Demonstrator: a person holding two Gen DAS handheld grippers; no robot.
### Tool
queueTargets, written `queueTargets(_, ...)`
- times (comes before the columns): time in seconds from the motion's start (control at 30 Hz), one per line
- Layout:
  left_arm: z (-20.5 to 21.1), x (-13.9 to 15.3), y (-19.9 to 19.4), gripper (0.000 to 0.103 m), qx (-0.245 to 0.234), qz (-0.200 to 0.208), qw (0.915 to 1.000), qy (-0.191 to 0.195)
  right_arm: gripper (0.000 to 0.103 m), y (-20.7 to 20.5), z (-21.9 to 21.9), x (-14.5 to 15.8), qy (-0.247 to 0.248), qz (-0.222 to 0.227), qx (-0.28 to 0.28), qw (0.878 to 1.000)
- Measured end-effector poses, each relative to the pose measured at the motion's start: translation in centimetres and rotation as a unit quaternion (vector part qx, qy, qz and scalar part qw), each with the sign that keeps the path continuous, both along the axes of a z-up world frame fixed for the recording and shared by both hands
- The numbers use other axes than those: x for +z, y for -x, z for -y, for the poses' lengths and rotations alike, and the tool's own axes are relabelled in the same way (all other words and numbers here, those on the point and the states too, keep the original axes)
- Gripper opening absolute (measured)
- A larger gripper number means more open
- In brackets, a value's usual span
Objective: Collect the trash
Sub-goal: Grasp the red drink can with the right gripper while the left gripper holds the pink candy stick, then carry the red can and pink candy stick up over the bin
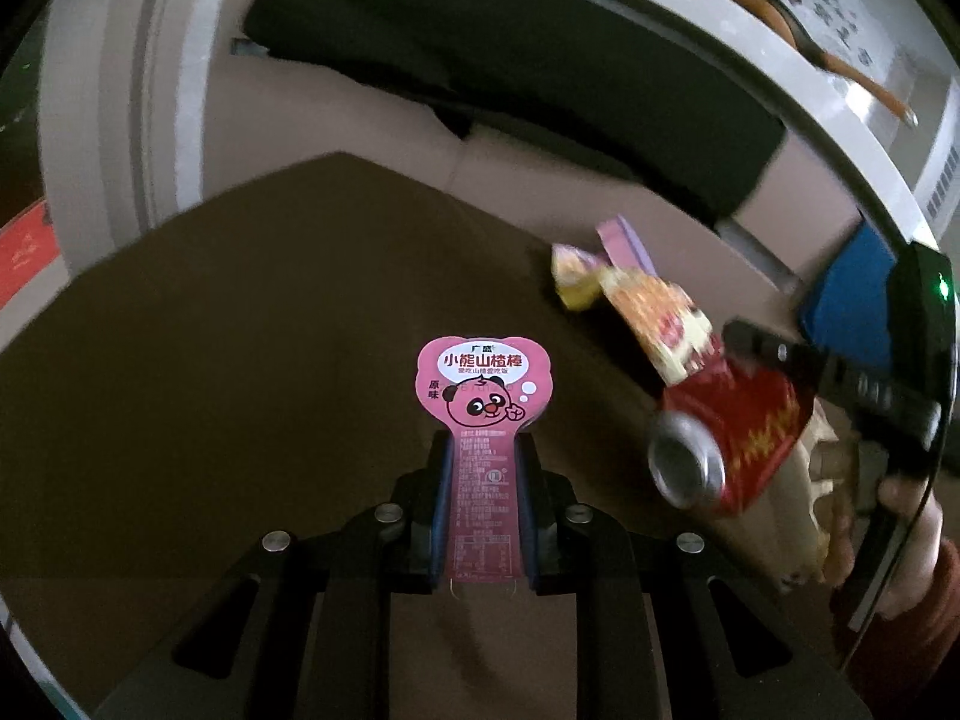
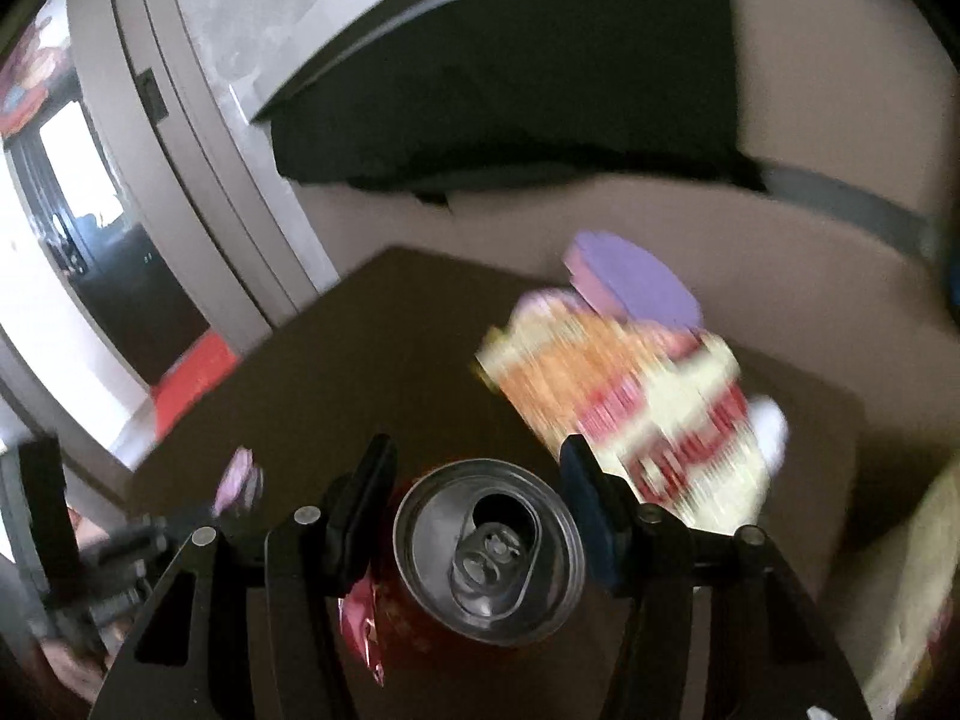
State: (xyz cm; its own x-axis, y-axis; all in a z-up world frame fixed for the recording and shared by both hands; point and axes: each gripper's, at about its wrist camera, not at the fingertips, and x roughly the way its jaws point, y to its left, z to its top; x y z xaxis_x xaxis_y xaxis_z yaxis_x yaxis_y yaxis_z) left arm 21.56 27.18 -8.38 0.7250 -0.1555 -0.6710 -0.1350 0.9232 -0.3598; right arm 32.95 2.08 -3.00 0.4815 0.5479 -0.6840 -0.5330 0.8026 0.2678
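Note:
My left gripper (image 1: 483, 450) is shut on a pink bear-print snack wrapper (image 1: 485, 390), held upright above the brown table (image 1: 240, 330). My right gripper (image 2: 480, 474) is shut on a red drink can (image 2: 489, 552), its opened top facing the camera; the can also shows in the left wrist view (image 1: 729, 438), at the right. A red wrapper scrap (image 2: 360, 624) hangs beside the can. An orange-and-yellow snack bag (image 2: 630, 402) lies on the table just beyond the can, blurred. It also shows in the left wrist view (image 1: 654, 318).
A purple box (image 2: 636, 282) lies behind the snack bag near the table's far edge. A black cloth (image 1: 510, 66) hangs over the beige sofa (image 1: 372, 114) behind the table. A blue object (image 1: 852, 294) sits at the right.

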Motion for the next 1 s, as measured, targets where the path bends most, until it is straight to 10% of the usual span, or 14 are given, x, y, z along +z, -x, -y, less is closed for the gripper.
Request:
queueTargets(0.83,6.5,-3.5,-1.1,0.020,-0.055,-0.059,0.9967,-0.013,0.070,4.9,5.6,-8.7,-0.002,-0.042,-0.022,0.999)
queueTargets(1.0,6.5,-3.4,-1.0,0.020,-0.055,-0.057,0.9968,-0.012,0.054,5.1,5.3,-8.5,-0.009,-0.048,-0.009,0.999)
